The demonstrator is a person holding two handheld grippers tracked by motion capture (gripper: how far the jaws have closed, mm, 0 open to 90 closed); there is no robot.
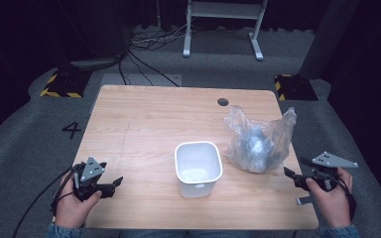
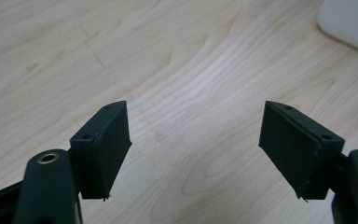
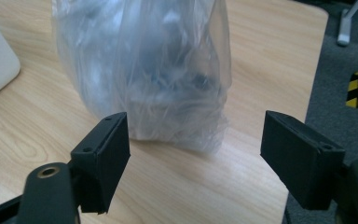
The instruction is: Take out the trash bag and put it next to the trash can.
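High view: a white bin [image 1: 198, 167] stands mid-counter [image 1: 139, 124], apparently empty. Right of the bin sits a clear bag [image 1: 260, 141] of dark, unclear items. Left tongs [image 1: 110, 186] and right tongs [image 1: 292, 177] gape, released.

1. A white plastic bin [image 1: 198, 167], square with rounded corners, stands upright and open-topped near the middle of the wooden table's near half.
2. A crumpled clear plastic bag [image 1: 259, 139] holding dark, indistinct contents sits just right of the bin, its mouth bunched upward.
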